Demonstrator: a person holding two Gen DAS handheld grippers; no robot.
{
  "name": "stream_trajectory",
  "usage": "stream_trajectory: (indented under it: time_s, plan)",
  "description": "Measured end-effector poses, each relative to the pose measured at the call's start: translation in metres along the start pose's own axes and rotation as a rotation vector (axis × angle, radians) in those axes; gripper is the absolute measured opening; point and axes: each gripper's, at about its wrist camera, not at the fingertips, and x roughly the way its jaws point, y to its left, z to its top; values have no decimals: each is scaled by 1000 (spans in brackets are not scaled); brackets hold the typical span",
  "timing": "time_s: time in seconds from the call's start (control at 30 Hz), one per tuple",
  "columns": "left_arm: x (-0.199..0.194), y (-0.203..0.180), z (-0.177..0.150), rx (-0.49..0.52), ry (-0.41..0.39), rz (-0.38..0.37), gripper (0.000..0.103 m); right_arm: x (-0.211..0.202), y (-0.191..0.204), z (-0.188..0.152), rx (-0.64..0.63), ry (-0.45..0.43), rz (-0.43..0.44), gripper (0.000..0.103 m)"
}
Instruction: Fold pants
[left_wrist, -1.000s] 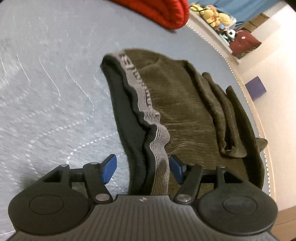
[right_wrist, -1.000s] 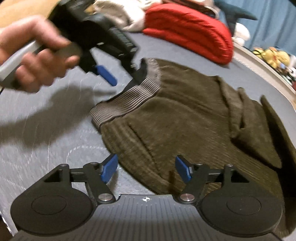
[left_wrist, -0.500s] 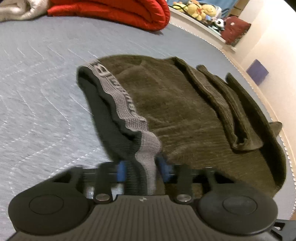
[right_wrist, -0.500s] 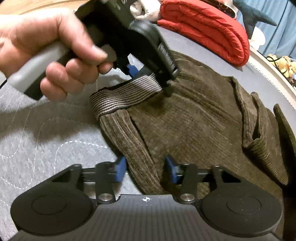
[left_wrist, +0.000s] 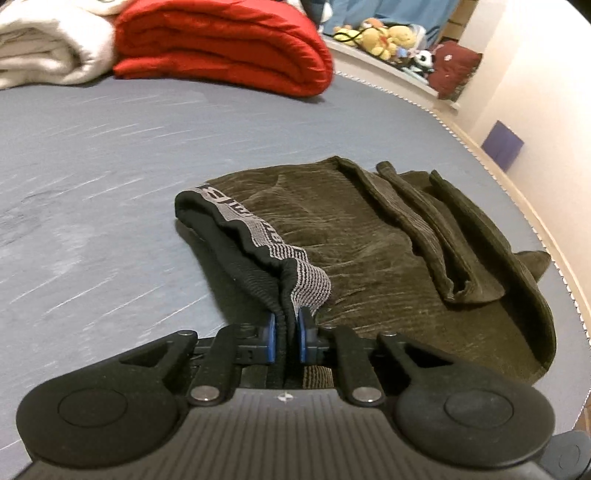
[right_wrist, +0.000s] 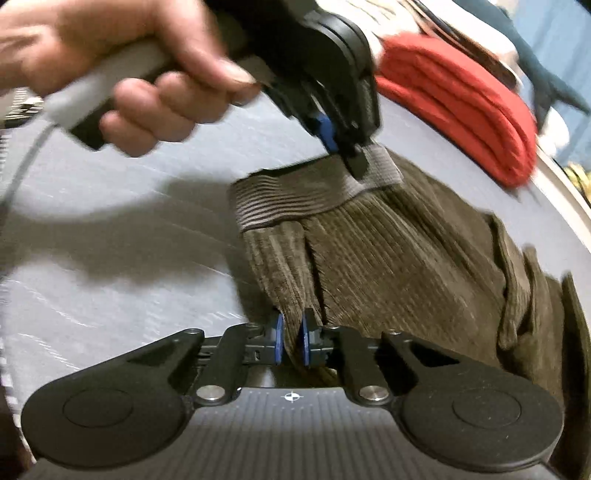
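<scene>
Only the right wrist view shows the hand (right_wrist: 122, 74). The pants (left_wrist: 369, 251) lie on the bed (left_wrist: 110, 155); left gripper (left_wrist: 285, 338) fingers, wide a second ago, now pinch the waistband (left_wrist: 258, 236), right gripper (right_wrist: 290, 343) fingers the near side edge.

Ribbed olive corduroy is seen on the pants (left_wrist: 369, 251), with a knitted grey elastic waistband (left_wrist: 255, 232). Matt black plastic forms the left gripper (left_wrist: 285, 338), beside a quilted grey mattress cover (left_wrist: 110, 155) at left.

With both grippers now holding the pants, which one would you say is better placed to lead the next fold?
Probably the left. The left gripper is shut on the waistband, the pants' top edge, which can be carried over towards the bunched legs. The right gripper is pinching the side edge, better suited to following.
</scene>
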Motion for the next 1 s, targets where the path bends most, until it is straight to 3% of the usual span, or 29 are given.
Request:
stream_trajectory:
  time_s: [0.27,0.4,0.47,0.53,0.6,0.63,0.67,0.7,0.73,0.9,0.97,1.0]
  plan:
    - [-81,69,-21,-14,30,130,12,-7,72,45,-77,-82,204,10]
    - [-103,101,-32,-46,45,203,11,8,103,72,-97,-93,289,10]
    - [-106,108,-33,-48,50,237,11,15,115,80,-103,-94,312,10]
    - [-105,110,-34,-28,49,283,2,21,120,84,-104,-88,303,10]
    - [-104,108,-34,17,49,377,7,28,114,83,-63,-66,262,11]
    - [-104,109,-31,1,51,388,17,29,111,83,-39,-53,258,15]
    - [-107,111,-29,-42,46,352,26,27,106,81,-22,-58,249,16]
    - [-110,111,-25,-77,37,302,27,24,102,80,-12,-69,237,19]
    - [-110,110,-26,-90,25,260,27,19,95,78,1,-84,219,29]
    - [-98,56,-20,39,1,150,30,-24,45,58,146,-170,117,56]
    - [-82,37,-25,77,29,93,30,-38,21,45,216,-190,32,69]
    - [-74,31,-27,89,54,71,30,-44,7,37,247,-200,-27,70]
